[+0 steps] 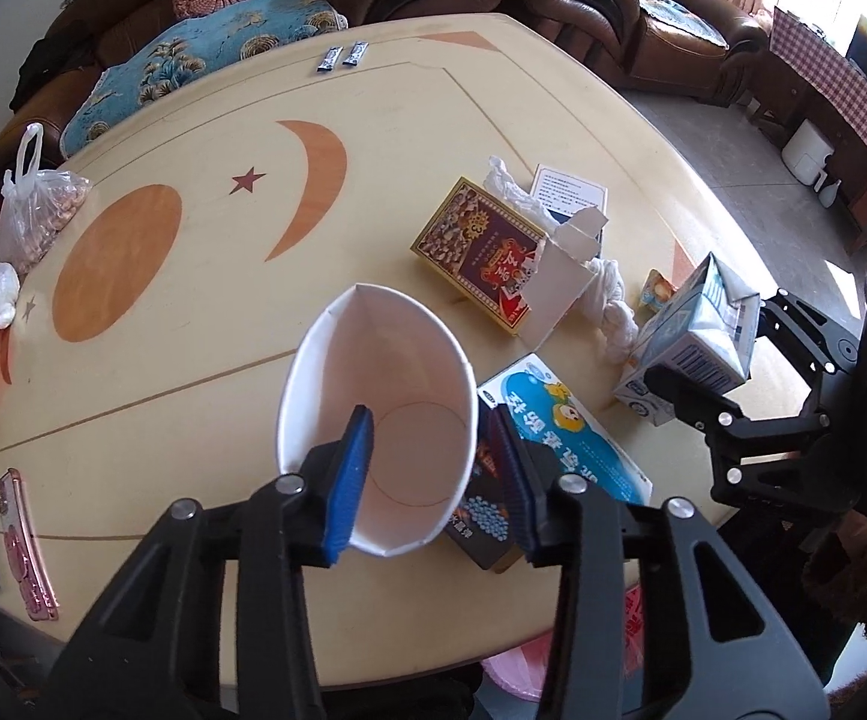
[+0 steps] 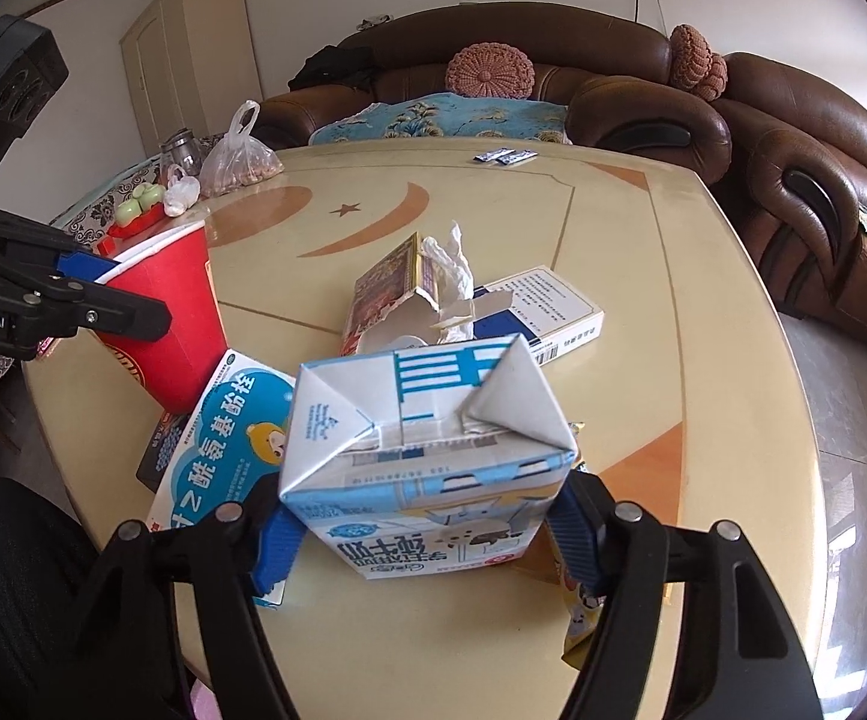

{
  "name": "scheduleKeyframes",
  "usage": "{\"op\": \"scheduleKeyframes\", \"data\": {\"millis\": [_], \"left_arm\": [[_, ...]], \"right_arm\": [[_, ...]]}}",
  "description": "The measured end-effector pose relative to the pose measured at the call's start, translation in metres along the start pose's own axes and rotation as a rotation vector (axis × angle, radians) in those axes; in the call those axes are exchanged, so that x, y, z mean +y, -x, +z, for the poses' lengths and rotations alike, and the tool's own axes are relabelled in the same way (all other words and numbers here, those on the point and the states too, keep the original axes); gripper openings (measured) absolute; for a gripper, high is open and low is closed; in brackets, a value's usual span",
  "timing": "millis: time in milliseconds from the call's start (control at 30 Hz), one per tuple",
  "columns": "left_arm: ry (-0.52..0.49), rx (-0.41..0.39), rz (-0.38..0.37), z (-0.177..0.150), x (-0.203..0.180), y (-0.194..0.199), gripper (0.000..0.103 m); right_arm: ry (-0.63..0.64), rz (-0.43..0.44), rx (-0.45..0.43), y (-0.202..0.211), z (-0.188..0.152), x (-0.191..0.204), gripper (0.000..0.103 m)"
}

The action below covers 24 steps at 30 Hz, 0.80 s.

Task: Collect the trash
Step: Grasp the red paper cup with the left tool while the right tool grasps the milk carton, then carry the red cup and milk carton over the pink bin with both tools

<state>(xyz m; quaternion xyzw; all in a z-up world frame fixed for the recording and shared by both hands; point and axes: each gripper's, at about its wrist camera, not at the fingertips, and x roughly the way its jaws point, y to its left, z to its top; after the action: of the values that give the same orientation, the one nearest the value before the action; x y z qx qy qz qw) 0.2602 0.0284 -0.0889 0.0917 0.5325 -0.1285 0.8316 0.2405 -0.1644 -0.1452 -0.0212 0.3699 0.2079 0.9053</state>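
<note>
My left gripper [image 1: 430, 474] is shut on the rim of a red paper cup [image 1: 373, 414] with a white, empty inside; it also shows in the right wrist view [image 2: 163, 312] standing at the table's left. My right gripper [image 2: 427, 531] is shut on a blue-and-white milk carton [image 2: 427, 456], also seen at the right of the left wrist view [image 1: 694, 336]. A blue medicine box [image 1: 565, 432] lies between the cup and the carton. A torn gold-and-red box [image 1: 481, 252], crumpled white tissue [image 1: 613, 312] and a small snack wrapper [image 1: 655, 291] lie behind.
A cream table [image 1: 193, 360] with moon and star inlays bears a white box [image 2: 547, 306], two small sachets [image 1: 340, 57], a bag of nuts [image 1: 37, 210], a phone [image 1: 28, 546] and toys at the left. A brown leather sofa [image 2: 613, 102] runs behind.
</note>
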Motion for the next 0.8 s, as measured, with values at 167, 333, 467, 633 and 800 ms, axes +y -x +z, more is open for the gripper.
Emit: {"op": "scheduleKeyframes", "data": {"millis": [167, 333, 467, 633, 800], "left_arm": [[-0.017, 0.024, 0.018, -0.001, -0.004, 0.003, 0.030], [0.005, 0.092, 0.065, 0.002, -0.001, -0.002, 0.028], [0.035, 0.171, 0.005, 0.000, 0.007, -0.013, 0.009], [0.025, 0.144, 0.025, -0.005, 0.005, -0.007, 0.007], [0.046, 0.088, 0.023, -0.007, 0.004, 0.002, 0.007]], "right_arm": [[-0.013, -0.007, -0.013, 0.005, 0.002, -0.002, 0.067], [-0.011, -0.021, -0.027, 0.011, 0.004, -0.001, 0.067], [-0.012, -0.021, -0.034, 0.014, 0.004, -0.001, 0.067], [-0.005, -0.039, -0.057, 0.022, 0.004, 0.000, 0.067], [-0.020, -0.041, -0.077, 0.028, 0.007, -0.002, 0.067]]}}
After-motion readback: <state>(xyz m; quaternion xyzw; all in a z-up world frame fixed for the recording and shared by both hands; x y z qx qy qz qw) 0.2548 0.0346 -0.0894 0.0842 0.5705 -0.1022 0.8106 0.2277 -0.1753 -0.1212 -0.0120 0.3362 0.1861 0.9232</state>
